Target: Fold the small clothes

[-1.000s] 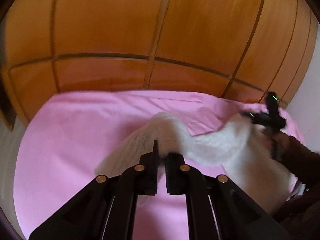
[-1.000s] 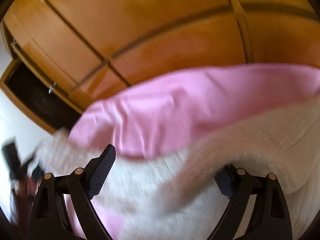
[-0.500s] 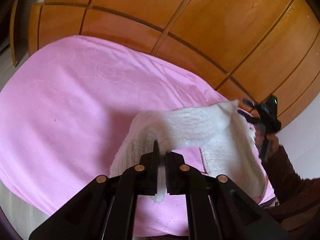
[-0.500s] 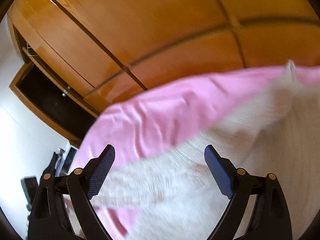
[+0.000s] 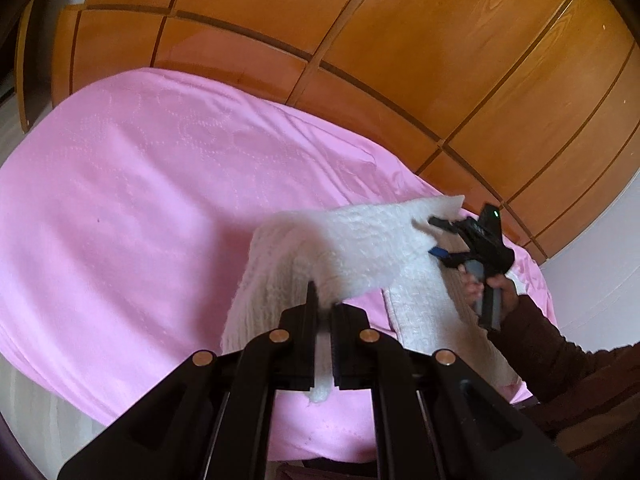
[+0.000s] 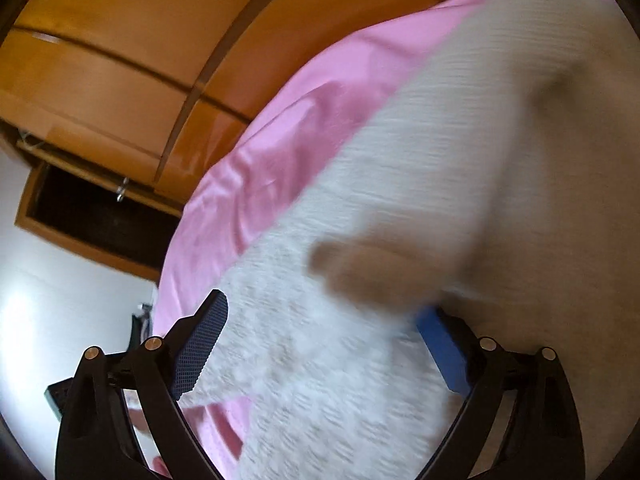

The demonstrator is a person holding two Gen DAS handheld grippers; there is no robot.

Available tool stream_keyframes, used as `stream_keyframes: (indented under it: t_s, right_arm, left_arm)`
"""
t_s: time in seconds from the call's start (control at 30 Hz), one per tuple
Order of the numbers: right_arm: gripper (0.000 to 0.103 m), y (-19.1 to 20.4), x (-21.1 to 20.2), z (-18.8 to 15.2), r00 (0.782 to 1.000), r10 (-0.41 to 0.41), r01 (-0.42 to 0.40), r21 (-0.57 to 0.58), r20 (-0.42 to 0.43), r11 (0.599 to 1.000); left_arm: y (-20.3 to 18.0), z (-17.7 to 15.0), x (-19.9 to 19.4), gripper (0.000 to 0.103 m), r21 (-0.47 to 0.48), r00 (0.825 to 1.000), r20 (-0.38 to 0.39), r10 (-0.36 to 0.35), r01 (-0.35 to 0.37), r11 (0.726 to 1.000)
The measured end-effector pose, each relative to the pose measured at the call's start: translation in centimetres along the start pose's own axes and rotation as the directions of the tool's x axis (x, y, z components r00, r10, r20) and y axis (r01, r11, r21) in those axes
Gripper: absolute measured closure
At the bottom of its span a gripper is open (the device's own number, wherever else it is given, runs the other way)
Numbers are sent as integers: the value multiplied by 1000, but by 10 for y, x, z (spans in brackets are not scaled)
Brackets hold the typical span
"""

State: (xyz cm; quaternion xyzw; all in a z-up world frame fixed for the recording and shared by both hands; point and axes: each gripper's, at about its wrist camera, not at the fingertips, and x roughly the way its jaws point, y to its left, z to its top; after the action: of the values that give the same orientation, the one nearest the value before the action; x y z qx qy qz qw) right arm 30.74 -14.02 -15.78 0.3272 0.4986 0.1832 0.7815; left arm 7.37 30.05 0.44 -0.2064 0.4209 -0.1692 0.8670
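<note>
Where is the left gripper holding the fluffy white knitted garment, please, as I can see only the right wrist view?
Observer: The left gripper is shut on a bunched edge of the fluffy white knitted garment; a tuft hangs out below its fingers.
Operator: Thank you. Does the cloth lie flat there?
Observer: No, it rises in a hump off the smooth pink bedsheet and stretches across towards the right gripper.
Operator: Which part of it is my gripper at?
Observer: A pointed corner of the garment sticks up just beside its open jaws.
</note>
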Motion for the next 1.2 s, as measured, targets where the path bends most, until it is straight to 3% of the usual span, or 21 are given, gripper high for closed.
stream_keyframes:
  t_s: [0.1,0.23,0.37,0.43,0.6,0.7,0.77,0.8,0.9,0.93,1.03,1.1,1.17,1.2]
  right_arm:
    - [10,28,8,20,994,107,-107,-33,-7,994]
    - [10,67,17,74,989,127,-120,-91,73,989]
    - [10,98,24,132,982,102,-89,-90,156,992]
    - [10,105,25,138,985,60,-43,-106,159,993]
    - [9,86,17,92,995,-17,34,-179,98,983]
    - [9,64,11,57,995,-83,93,-186,59,978]
    - [9,52,6,31,993,-112,118,-176,41,977]
    - [9,49,2,20,993,-114,118,-174,33,978]
    - [9,48,-8,-15,989,-145,146,-208,19,967]
    - [9,50,-11,-23,987,-160,159,-230,18,960]
    - [9,65,-12,-49,980,-199,189,-343,6,920]
    - [14,81,-2,-57,981,-190,158,-435,-31,887]
    - [37,101,14,-62,974,-226,175,-526,-35,832]
    - [40,106,20,-65,970,-242,186,-550,-30,814]
  left_arm:
    - [4,-2,-2,99,-38,999,6,-49,49,998]
    - [22,17,10,99,-132,995,-1,-104,103,986]
    - [47,45,29,98,-182,998,-38,-57,49,982]
    - [70,61,42,98,-224,998,-53,-14,2,975]
    - [121,77,71,97,-326,994,-110,9,-45,944]
    - [135,91,74,94,-319,989,-116,90,-122,940]
    - [144,100,72,85,-287,968,-128,215,-244,926]
    - [156,102,69,78,-311,948,-143,284,-315,897]
    - [169,94,59,58,-327,903,-157,400,-430,842]
    - [171,89,57,47,-345,898,-155,411,-439,830]
    - [175,60,48,36,-438,941,-101,324,-335,834]
    - [175,42,52,36,-471,960,-87,267,-276,838]
    - [174,30,61,36,-498,977,-56,207,-207,842]
    - [173,26,64,36,-510,982,-41,182,-177,842]
